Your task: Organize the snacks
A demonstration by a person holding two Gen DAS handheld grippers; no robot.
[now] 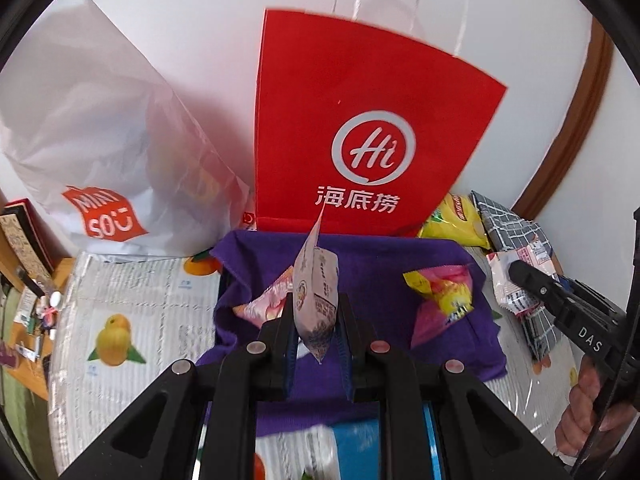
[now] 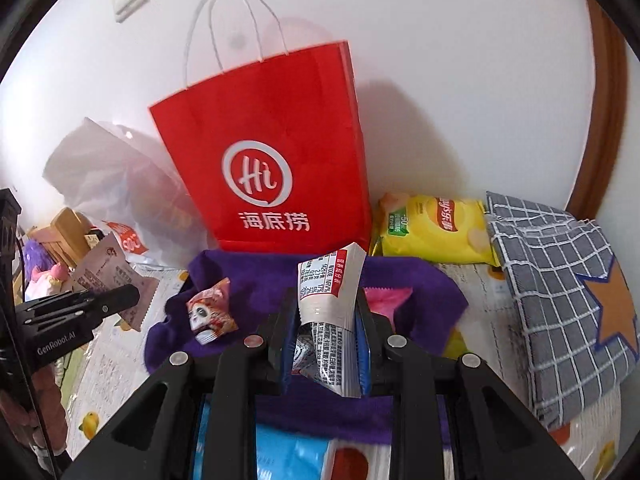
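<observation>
Purple cloth (image 1: pixel 360 256) lines the tray on the worktop, far edge against the red bag (image 1: pixel 360 100); my left gripper (image 1: pixel 316 320) clamps a pale snack packet (image 1: pixel 316 292) above it, my right gripper (image 2: pixel 326 332) a white sachet (image 2: pixel 332 280), presumably for sorting beside the loose sweets.

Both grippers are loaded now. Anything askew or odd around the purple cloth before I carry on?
Mostly fine. The purple cloth lies bunched rather than flat, and the yellow chip bag sits off it, wedged beside the red paper bag. No spill or tear is visible.
</observation>
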